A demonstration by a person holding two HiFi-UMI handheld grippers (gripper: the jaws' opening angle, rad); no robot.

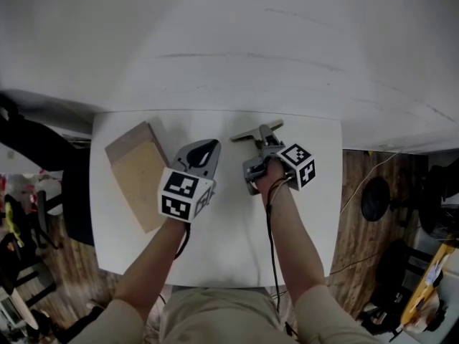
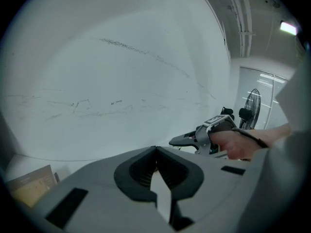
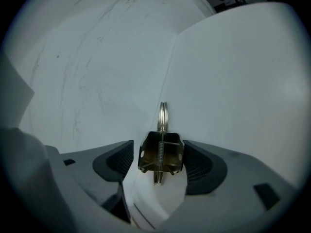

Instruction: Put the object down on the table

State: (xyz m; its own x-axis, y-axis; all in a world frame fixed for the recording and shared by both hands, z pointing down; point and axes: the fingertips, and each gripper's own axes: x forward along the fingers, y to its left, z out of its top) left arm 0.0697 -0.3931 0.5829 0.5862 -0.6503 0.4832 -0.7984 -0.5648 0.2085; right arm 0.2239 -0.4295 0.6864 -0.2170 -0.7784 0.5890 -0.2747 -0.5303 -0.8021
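A small metal spring clip with a wire ring at its far end stands between the jaws of my right gripper. A thin gap shows beside its left side, so the pads do not press it. In the head view the clip is low over the white table near its far edge, in front of the right gripper; whether it touches the top I cannot tell. My left gripper hovers beside it to the left, its tips together on nothing.
A tan board lies on the table's left part, also at the lower left of the left gripper view. A white wall rises just behind the table. A floor fan and cables sit on the wood floor to the right.
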